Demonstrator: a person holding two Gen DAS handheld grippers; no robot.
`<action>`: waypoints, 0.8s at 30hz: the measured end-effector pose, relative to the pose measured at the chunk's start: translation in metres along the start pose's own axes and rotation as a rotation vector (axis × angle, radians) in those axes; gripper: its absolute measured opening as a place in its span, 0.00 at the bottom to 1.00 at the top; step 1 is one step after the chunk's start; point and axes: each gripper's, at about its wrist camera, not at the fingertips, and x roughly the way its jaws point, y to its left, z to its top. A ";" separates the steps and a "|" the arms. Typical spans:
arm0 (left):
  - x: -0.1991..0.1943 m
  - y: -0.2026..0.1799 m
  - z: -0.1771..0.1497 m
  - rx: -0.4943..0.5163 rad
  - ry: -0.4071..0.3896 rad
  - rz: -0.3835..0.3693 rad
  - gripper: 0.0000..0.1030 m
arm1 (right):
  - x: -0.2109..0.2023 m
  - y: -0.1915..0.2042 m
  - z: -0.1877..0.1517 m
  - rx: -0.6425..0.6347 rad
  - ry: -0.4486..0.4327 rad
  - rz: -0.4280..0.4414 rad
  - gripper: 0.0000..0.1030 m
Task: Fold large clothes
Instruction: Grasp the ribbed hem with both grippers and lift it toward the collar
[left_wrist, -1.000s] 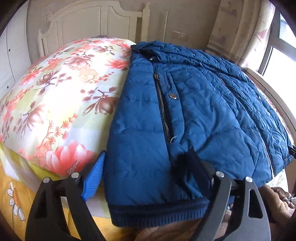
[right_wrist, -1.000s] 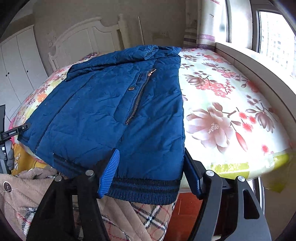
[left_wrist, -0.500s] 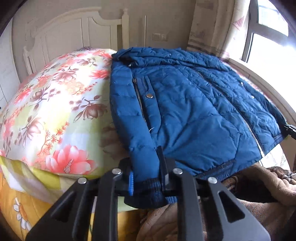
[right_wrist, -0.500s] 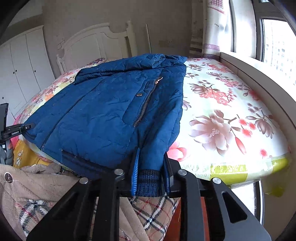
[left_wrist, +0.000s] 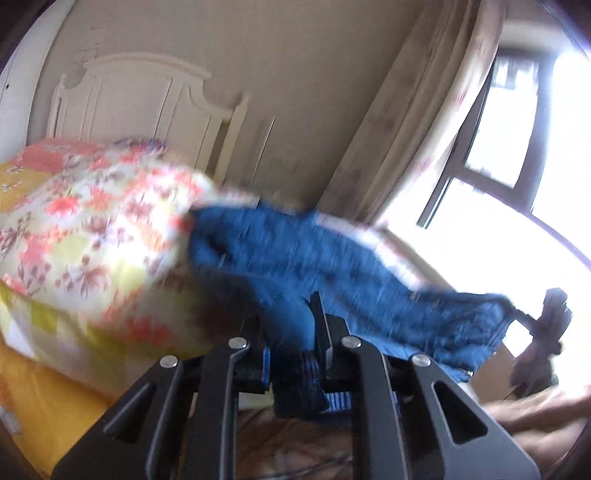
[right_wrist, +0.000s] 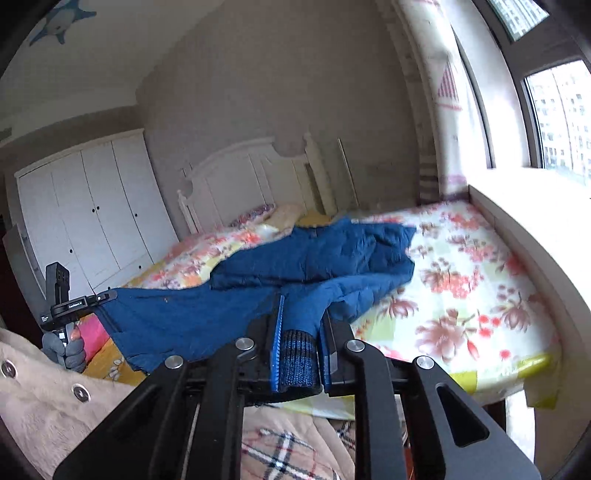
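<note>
1. Blue jacket (right_wrist: 295, 266): a quilted, zip-front garment lying lengthwise on the bed (right_wrist: 461, 280), collar end toward the headboard (right_wrist: 251, 162). Its ribbed hem (right_wrist: 297, 356) is off the mattress and hangs between the two grippers at the foot of the bed; the upper body rests on the floral cover.
2. Right gripper (right_wrist: 297, 343): fingers pressed onto one corner of the ribbed hem, the knit band bunched between the blue pads. Jaws closing the last fraction onto the fabric.
3. Left gripper (left_wrist: 293, 350): fingers pinching the other hem corner, dark ribbing wedged between them. The left wrist view is blurred, so fine detail is unreadable. In the right wrist view, the person's gloved hand (right_wrist: 64, 350) is visible on its handle.
4. Step in hand, as judged: the bottom-to-top fold. Both hem corners are secured and raised.
5. Next move, as judged: carry both corners level and together toward the collar, then lay the hem across the upper body. Keep the hem taut between the grippers so the padded fabric does not sag or skew.
6. Surroundings: wardrobe (right_wrist: 92, 214) beside the headboard, curtain (right_wrist: 447, 110) and window (right_wrist: 554, 96) along the far side of the bed, a beige garment (right_wrist: 44, 406) below the grippers.
</note>
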 end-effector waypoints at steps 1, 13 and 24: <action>-0.003 0.003 0.014 -0.028 -0.031 -0.040 0.16 | 0.002 0.002 0.013 -0.015 -0.013 -0.002 0.17; 0.229 0.077 0.212 -0.316 0.111 0.063 0.35 | 0.247 -0.129 0.162 0.245 0.173 -0.115 0.20; 0.330 0.172 0.225 -0.181 0.169 0.402 0.65 | 0.322 -0.247 0.135 0.454 0.184 -0.118 0.84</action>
